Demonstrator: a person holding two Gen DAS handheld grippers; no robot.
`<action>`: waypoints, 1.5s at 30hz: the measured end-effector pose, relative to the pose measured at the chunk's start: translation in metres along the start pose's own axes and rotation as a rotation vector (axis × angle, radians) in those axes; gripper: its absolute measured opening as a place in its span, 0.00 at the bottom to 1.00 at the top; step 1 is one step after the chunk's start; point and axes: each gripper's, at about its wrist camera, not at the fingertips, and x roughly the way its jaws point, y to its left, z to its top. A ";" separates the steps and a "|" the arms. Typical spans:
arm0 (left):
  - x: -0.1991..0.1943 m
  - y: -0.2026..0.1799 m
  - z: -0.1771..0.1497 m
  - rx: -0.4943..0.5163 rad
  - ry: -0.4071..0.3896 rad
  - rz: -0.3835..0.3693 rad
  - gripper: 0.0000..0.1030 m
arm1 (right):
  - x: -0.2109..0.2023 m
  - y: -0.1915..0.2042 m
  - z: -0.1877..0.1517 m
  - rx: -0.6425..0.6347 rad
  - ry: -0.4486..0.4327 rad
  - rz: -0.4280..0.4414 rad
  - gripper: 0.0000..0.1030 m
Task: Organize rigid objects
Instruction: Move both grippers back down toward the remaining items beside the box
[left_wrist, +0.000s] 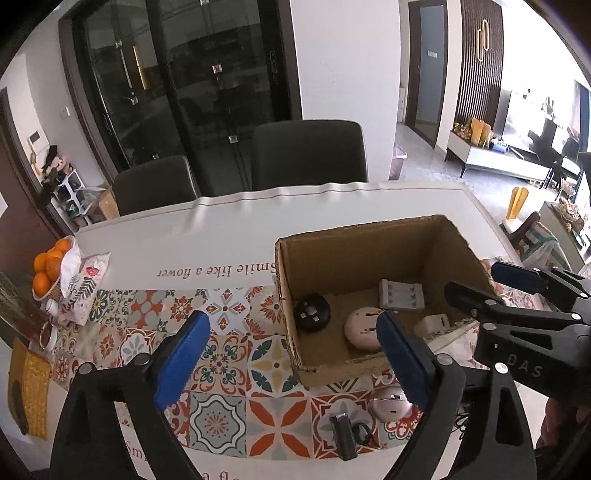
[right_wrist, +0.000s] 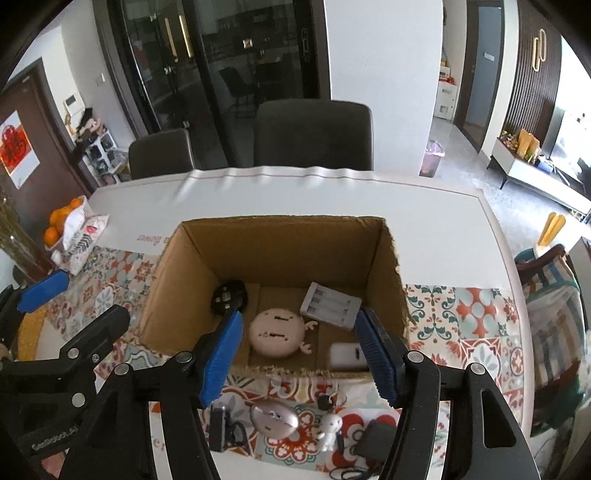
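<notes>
An open cardboard box (right_wrist: 207, 251) (left_wrist: 295, 332) stands on the patterned tablecloth. Inside lie a black round object (right_wrist: 229, 295) (left_wrist: 313, 311), a pink round object (right_wrist: 275, 332) (left_wrist: 360, 326), a white battery holder (right_wrist: 330, 303) (left_wrist: 402, 294) and a small white block (right_wrist: 345, 356) (left_wrist: 432, 325). In front of the box lie a silver mouse (right_wrist: 273, 419) (left_wrist: 389, 404), a dark rectangular gadget (right_wrist: 218, 430) (left_wrist: 342, 435), a white figurine (right_wrist: 330, 428) and a black item (right_wrist: 376, 437). My left gripper (left_wrist: 291, 354) is open and empty left of the box. My right gripper (right_wrist: 299, 354) is open and empty above the box's near wall.
A bag of oranges (left_wrist: 50, 271) and a printed pouch (left_wrist: 83, 288) sit at the table's left. A yellow woven mat (left_wrist: 27, 387) lies at the left edge. Two dark chairs (right_wrist: 314, 136) stand behind the table.
</notes>
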 end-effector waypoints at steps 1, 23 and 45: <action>-0.004 0.000 -0.002 -0.002 -0.006 0.001 0.91 | -0.004 0.000 -0.002 0.003 -0.007 0.000 0.62; -0.041 -0.005 -0.053 -0.018 -0.001 -0.030 0.91 | -0.058 0.002 -0.063 0.017 -0.069 0.047 0.63; 0.013 -0.024 -0.116 -0.034 0.216 -0.058 0.91 | -0.019 -0.010 -0.121 0.028 0.077 0.033 0.63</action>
